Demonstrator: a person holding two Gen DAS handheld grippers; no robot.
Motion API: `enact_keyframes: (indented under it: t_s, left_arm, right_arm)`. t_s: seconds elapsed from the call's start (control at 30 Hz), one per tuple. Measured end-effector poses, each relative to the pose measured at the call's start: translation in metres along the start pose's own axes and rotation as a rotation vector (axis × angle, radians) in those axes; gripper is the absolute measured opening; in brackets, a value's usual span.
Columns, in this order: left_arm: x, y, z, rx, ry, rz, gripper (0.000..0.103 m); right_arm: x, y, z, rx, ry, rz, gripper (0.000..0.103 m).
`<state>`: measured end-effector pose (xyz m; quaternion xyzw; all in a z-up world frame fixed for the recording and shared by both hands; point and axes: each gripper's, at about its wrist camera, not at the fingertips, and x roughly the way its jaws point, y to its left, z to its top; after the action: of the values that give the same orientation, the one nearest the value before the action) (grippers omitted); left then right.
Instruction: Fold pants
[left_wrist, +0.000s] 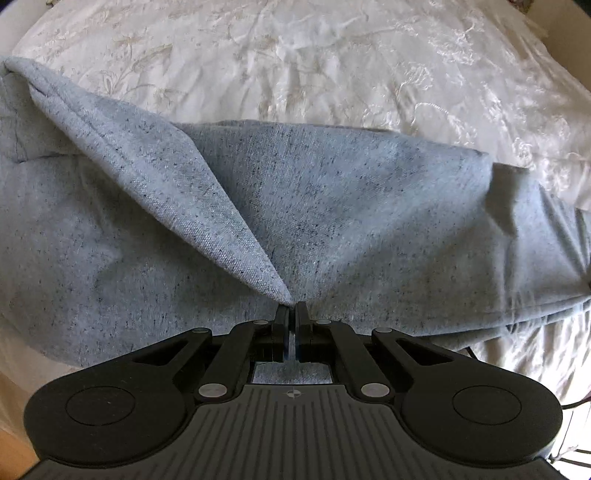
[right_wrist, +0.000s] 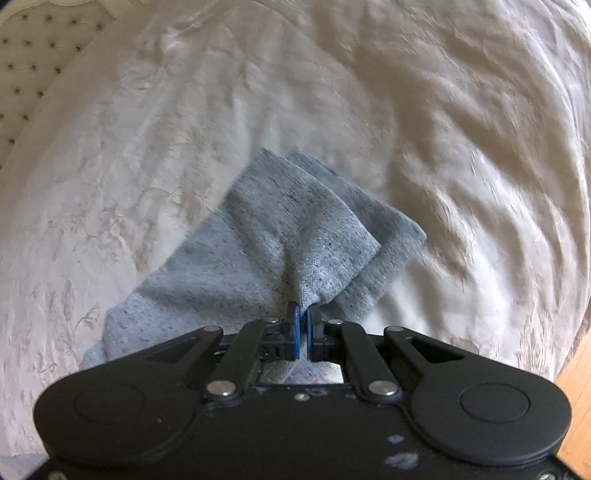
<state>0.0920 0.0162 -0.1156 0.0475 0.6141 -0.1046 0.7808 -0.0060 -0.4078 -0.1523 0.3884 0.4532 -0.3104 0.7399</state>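
The grey pants (left_wrist: 332, 206) lie on a bed, their long axis running side to side across the left wrist view, from the left edge to a bunched end at the right. The cloth is a soft, speckled heather knit with a fine diagonal weave. A triangular flap is pulled up from the upper left and tapers down to a point right at the left gripper (left_wrist: 291, 308), whose black jaws are closed on that tip of fabric. In the right wrist view a narrower part of the garment, probably a leg end with a ribbed cuff (right_wrist: 332, 221), points away from the camera and up to the right, two layers stacked with their edges slightly offset. The right gripper (right_wrist: 303, 314), its jaws lined with blue pads, is pinched closed on a gathered fold at the near edge of that cuff, and the cloth fans out from the pinch. Under everything spreads the cream bedspread (left_wrist: 332, 66), shiny and crinkled with a stitched floral pattern; it looks smeared by blur on the right of the right wrist view. A tufted, buttoned headboard (right_wrist: 33, 74) shows at that view's upper left corner.
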Motion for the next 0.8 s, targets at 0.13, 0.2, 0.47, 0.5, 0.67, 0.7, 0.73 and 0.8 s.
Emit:
enact_keyframes:
  t_s: [0.13, 0.2, 0.47, 0.5, 0.67, 0.7, 0.73, 0.8]
  left_arm:
    - [-0.019, -0.006, -0.005, 0.032, -0.063, -0.011, 0.002]
    - [-0.024, -0.011, -0.009, 0.056, -0.077, -0.02, 0.002]
    - [0.015, -0.023, -0.022, 0.021, 0.029, 0.0, 0.002]
    - [0.016, -0.024, -0.022, 0.022, 0.027, 0.003, 0.002]
    - [0.026, -0.026, -0.024, 0.003, 0.066, -0.006, 0.003]
    - [0.027, -0.025, -0.026, -0.003, 0.076, -0.01, 0.003]
    - [0.026, -0.025, -0.027, -0.01, 0.079, -0.018, 0.003]
    - [0.023, -0.023, -0.031, -0.015, 0.078, -0.042, 0.003]
  right_arm:
    - [-0.036, 0.013, 0.002, -0.101, -0.083, 0.065, 0.005]
    - [-0.06, 0.021, -0.001, -0.161, -0.154, 0.097, 0.005]
    - [-0.006, -0.026, -0.007, -0.103, 0.022, -0.06, 0.005]
    - [-0.005, -0.026, -0.007, -0.107, 0.025, -0.057, 0.005]
    - [-0.008, -0.025, -0.002, -0.142, 0.019, -0.045, 0.01]
    - [-0.006, -0.027, -0.001, -0.139, 0.028, -0.051, 0.012]
    - [-0.004, -0.03, 0.001, -0.131, 0.034, -0.05, 0.018]
    - [-0.007, -0.029, 0.001, -0.129, 0.038, -0.058, 0.036]
